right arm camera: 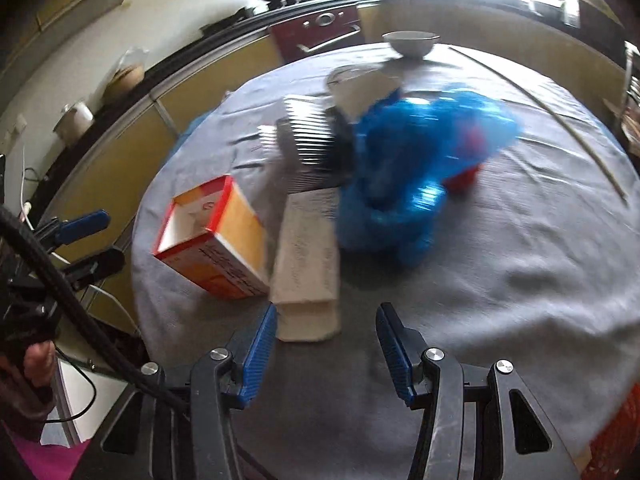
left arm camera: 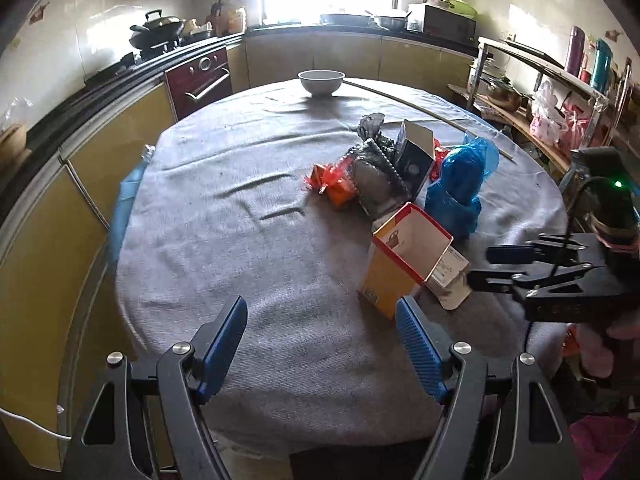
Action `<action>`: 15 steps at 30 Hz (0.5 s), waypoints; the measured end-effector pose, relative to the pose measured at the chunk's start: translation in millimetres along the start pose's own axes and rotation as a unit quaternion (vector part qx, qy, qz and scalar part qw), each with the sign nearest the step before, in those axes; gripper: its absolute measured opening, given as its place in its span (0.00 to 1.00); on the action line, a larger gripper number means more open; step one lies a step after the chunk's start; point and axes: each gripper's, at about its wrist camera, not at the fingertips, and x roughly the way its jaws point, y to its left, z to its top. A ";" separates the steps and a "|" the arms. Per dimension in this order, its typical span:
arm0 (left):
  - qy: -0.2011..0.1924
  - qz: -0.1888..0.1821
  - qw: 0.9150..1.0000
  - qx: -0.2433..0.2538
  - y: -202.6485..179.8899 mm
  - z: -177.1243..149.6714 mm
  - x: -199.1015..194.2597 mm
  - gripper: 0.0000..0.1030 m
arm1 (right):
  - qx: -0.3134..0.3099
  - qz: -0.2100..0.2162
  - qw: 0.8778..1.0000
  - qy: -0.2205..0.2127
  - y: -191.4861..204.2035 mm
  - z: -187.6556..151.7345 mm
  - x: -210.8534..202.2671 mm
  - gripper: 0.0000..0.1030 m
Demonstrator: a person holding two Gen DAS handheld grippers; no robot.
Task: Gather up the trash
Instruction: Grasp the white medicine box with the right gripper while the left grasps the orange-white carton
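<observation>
A pile of trash lies on the grey-clothed round table [left arm camera: 240, 260]: an open orange and red box [left arm camera: 400, 264] [right arm camera: 216, 240], a white flat carton [right arm camera: 308, 256], a blue plastic bag [left arm camera: 460, 184] [right arm camera: 408, 168], a dark bag [left arm camera: 376, 176], a red wrapper [left arm camera: 332, 184] and a small open dark box [left arm camera: 416, 152]. My left gripper [left arm camera: 320, 320] is open and empty, just left of the orange box. My right gripper [right arm camera: 326, 330] is open and empty, just short of the white carton. It also shows in the left wrist view [left arm camera: 492, 268].
A white bowl [left arm camera: 321, 82] [right arm camera: 410, 43] stands at the table's far edge. A thin stick [right arm camera: 560, 120] lies along the right rim. Yellow cabinets and a stove with a wok [left arm camera: 156, 32] run along the left. A cluttered shelf [left arm camera: 560, 92] stands at the right.
</observation>
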 end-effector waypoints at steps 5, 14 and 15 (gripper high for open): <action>-0.004 -0.018 1.000 0.005 3.2 3.1 2.8 0.75 | -0.028 -0.015 0.999 0.017 21.4 5.7 19.3 0.56; -0.004 -0.057 0.998 0.013 6.1 -0.1 7.6 0.76 | -0.059 -0.059 0.996 0.020 31.5 8.4 47.6 0.50; -0.004 -0.063 0.998 0.013 6.2 0.2 7.3 0.76 | -0.058 -0.056 0.997 0.017 30.7 8.1 47.7 0.46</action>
